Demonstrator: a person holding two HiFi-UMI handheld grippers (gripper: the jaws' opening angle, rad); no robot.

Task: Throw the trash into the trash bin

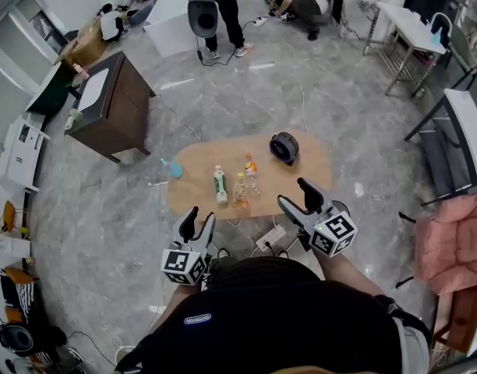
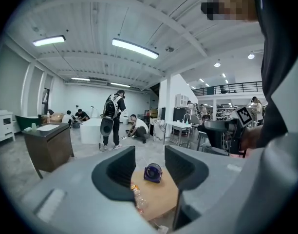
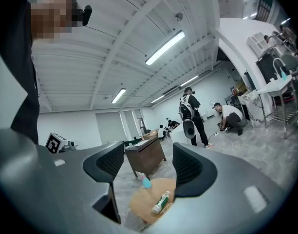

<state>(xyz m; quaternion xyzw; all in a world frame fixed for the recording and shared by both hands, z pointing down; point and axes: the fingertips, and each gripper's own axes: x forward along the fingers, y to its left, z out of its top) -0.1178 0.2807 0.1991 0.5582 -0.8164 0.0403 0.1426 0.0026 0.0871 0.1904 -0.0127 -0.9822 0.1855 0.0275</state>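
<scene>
1. A grey polished floor fills a busy workshop, and a low wooden table (image 1: 312,170) stands in the middle, with people working well apart at the far side.
2. The trash sits near the table's middle: a green-labelled bottle (image 1: 220,185), an orange-capped bottle (image 1: 251,171) and a clear bottle (image 1: 240,193), close together. A teal bottle (image 1: 171,168) lies at the table's left edge.
3. What looks like the trash bin (image 1: 284,147), dark and round, rests near the table's far right edge.
4. The left gripper (image 1: 198,223) and right gripper (image 1: 295,194) both hover short of the table, jaws spread, nothing between them.
5. Risks: the bottles stand so close that closing on one could topple its neighbour. A smooth, round bottle may slip from a shallow pinch. The small bin could roll or slide if a bottle strikes its rim.
</scene>
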